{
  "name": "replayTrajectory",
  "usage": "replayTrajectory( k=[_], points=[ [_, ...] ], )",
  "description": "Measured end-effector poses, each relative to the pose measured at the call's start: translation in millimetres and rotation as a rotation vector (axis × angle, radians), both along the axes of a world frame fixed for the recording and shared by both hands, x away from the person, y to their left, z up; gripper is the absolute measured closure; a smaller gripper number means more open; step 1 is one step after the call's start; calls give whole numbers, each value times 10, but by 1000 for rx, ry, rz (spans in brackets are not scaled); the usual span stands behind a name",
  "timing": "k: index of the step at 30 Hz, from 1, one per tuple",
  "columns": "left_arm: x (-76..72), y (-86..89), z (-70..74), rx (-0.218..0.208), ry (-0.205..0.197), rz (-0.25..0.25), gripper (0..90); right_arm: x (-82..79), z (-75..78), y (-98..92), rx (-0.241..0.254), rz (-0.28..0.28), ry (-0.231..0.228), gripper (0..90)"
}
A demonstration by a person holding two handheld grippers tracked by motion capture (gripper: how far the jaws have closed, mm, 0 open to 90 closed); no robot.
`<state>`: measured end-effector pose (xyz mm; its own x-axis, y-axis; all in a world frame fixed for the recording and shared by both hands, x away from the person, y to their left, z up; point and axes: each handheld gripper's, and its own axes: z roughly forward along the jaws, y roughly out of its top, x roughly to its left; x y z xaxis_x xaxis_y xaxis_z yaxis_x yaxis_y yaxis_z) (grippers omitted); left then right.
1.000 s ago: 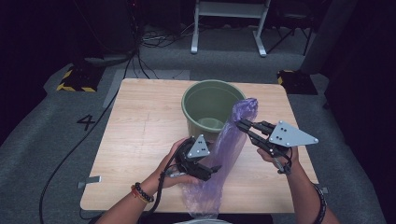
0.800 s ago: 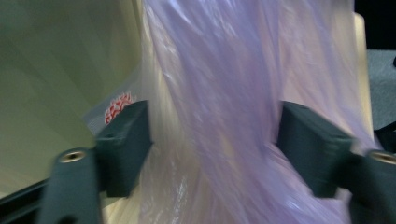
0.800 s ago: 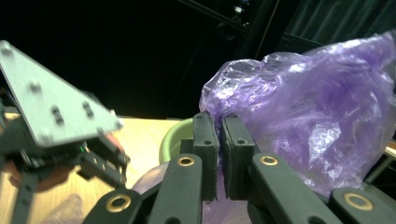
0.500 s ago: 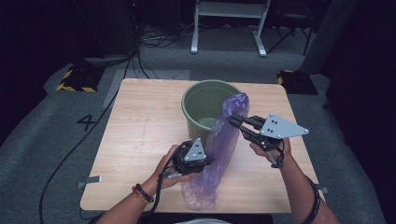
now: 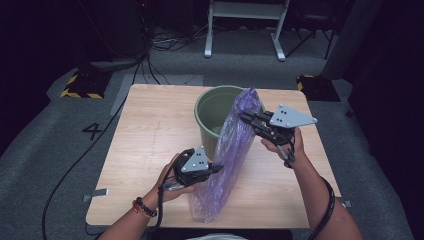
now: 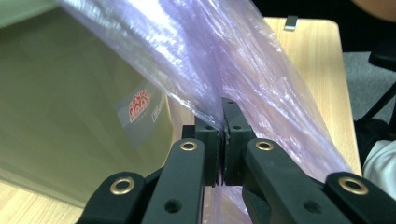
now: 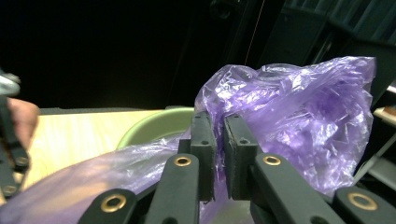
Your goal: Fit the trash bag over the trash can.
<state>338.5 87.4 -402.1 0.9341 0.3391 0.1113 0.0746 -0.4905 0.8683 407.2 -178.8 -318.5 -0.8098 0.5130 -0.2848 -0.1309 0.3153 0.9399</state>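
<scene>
A long purple plastic bag (image 5: pixel 230 155) stretches from the table's front edge up against a green bin (image 5: pixel 210 107). My left gripper (image 5: pixel 219 169) is at the bag's lower half; its jaws have just closed and now pinch the film (image 6: pixel 261 74), seen close up at the left gripper (image 6: pixel 222 105). My right gripper (image 5: pixel 243 116) holds the bag's top beside the bin's rim. In the right gripper view its jaws (image 7: pixel 219 119) have eased slightly but still nip the crumpled film (image 7: pixel 299 107). The bin's wall (image 6: pixel 70 102) bears a small sticker.
The bin stands mid-table on a light wooden table (image 5: pixel 150 130). Cables, a white metal stand (image 5: pixel 245 30) and yellow-black striped blocks lie on the grey floor beyond. The other hand (image 7: pixel 21 116) is at the left edge of the right gripper view.
The left gripper's jaws, open a second ago, have shut on the bag. The right hand has carried the bag's top leftward, closer over the bin's rim.
</scene>
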Motion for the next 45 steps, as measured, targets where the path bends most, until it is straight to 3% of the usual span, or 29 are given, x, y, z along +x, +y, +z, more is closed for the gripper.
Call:
replayTrajectory(
  k=[2, 6, 10, 16, 19, 22, 25, 27, 30, 35, 36, 42, 45],
  points=[
    [-18, 5, 21, -5, -7, 0, 880, 106, -41, 49, -34, -18, 34, 809],
    [-16, 11, 86, -25, -14, -9, 883, 181, -63, 67, -55, -27, 70, 762],
    [-13, 12, 150, -56, -37, 6, 879, 234, -66, 86, -63, -48, 108, 597],
    [5, 24, 195, -96, -42, 29, 881, 215, -62, 123, -117, -65, 112, 452],
    [22, 43, 190, -108, -34, 47, 882, 172, -27, 104, -109, -63, 99, 397],
    [11, 66, 201, -110, -41, 50, 885, 121, 30, 78, -92, -59, 90, 425],
    [-30, 88, 215, -103, -57, 45, 888, 137, 36, 87, -110, -61, 106, 544],
    [-46, 101, 225, -104, -66, 46, 890, 193, 12, 125, -114, -72, 142, 695],
    [-45, 96, 230, -106, -72, 55, 889, 217, 6, 174, -109, -61, 156, 739],
    [-25, 101, 232, -120, -82, 91, 890, 260, 40, 287, -115, -57, 148, 636],
    [-18, 114, 232, -128, -75, 100, 890, 271, 56, 277, -109, -80, 147, 522],
    [14, 165, 235, -145, -70, 135, 890, 236, 107, 160, -55, -82, 149, 435],
    [9, 155, 234, -139, -71, 137, 890, 131, 141, 86, -9, -50, 158, 411]
  ],
)
